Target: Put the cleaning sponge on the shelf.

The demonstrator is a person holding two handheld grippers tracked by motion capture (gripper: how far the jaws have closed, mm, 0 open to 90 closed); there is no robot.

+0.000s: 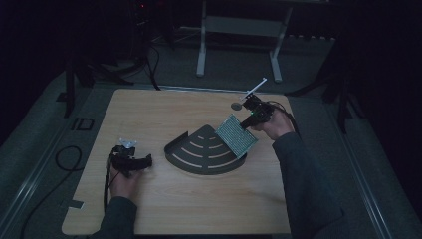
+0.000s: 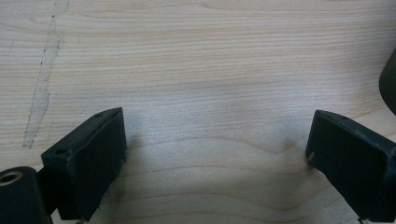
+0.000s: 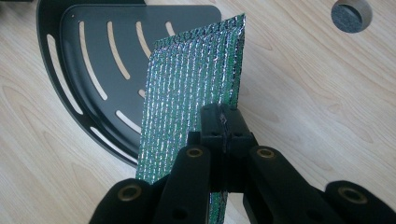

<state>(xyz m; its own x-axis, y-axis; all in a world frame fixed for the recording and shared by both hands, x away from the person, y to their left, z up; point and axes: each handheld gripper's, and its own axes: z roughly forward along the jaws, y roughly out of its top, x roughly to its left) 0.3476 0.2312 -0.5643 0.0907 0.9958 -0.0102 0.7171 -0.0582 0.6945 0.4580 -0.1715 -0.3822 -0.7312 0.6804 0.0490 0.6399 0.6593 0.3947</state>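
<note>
A green foil pad (image 3: 194, 88) is being held clamped in the right tool (image 3: 223, 128), tilted just above the black slotted tray (image 3: 93, 70) beyond it. The left tool (image 2: 215, 154) is being rested with jaws apart on the table (image 2: 196, 60), nothing between them.
</note>
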